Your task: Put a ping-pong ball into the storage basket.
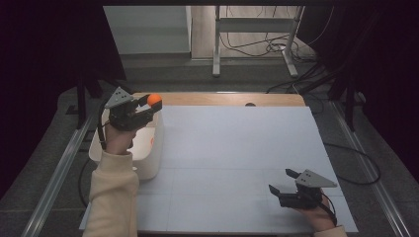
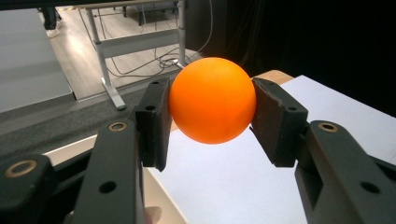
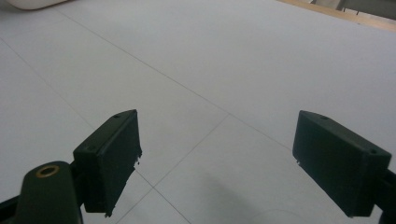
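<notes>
While raised over the white bin point(image 1: 148, 163), left tool point(image 1: 150, 106) pinching orange ball point(image 1: 154, 99); right tool point(image 1: 280, 181) spread, low

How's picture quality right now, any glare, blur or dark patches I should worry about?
High view: dim, black at both sides, white table sheet evenly lit, no glare. Left gripper view: orange ball sharp, soft highlight on top, background floor slightly soft. Right gripper view: near pads a bit blurred, with a faint shadow on the sheet.

Dim, soft overhead light; dark surroundings, mild blur, faint shadows.
</notes>
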Demonstrator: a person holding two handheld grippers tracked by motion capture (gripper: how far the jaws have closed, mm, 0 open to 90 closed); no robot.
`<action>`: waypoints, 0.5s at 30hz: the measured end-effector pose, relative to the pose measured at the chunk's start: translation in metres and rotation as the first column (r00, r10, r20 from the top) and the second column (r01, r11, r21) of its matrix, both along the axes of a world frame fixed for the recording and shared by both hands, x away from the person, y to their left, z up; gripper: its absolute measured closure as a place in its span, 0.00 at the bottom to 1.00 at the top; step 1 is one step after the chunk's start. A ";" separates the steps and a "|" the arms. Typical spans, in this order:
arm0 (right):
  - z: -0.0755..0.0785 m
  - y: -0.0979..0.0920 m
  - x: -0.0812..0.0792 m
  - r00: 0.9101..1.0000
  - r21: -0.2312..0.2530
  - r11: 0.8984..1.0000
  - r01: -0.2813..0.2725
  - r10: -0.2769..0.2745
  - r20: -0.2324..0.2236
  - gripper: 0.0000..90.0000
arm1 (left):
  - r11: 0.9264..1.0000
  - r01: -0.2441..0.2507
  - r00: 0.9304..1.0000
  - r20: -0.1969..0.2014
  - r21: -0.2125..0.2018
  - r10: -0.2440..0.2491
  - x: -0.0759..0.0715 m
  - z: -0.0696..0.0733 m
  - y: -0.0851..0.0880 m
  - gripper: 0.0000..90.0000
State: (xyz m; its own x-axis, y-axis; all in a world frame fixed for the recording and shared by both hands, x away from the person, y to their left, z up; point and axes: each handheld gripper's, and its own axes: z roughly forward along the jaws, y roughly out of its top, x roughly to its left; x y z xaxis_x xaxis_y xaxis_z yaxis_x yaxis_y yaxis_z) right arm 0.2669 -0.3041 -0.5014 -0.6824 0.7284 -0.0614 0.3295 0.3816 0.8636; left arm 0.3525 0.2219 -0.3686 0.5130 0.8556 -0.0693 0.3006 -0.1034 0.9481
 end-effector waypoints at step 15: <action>0.000 0.000 0.000 1.000 0.000 1.000 0.001 -0.001 0.000 0.18 | 0.996 -0.090 0.995 -0.031 0.020 0.090 0.005 -0.006 0.020 0.56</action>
State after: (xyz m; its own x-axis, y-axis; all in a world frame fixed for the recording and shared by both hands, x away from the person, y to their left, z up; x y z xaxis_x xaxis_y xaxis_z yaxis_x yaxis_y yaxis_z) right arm 0.2669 -0.3041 -0.5014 -0.6818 0.7289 -0.0614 0.3300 0.3815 0.8634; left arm 0.3573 0.2416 -0.3749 0.4317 0.8995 -0.0682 0.3398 -0.0921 0.9360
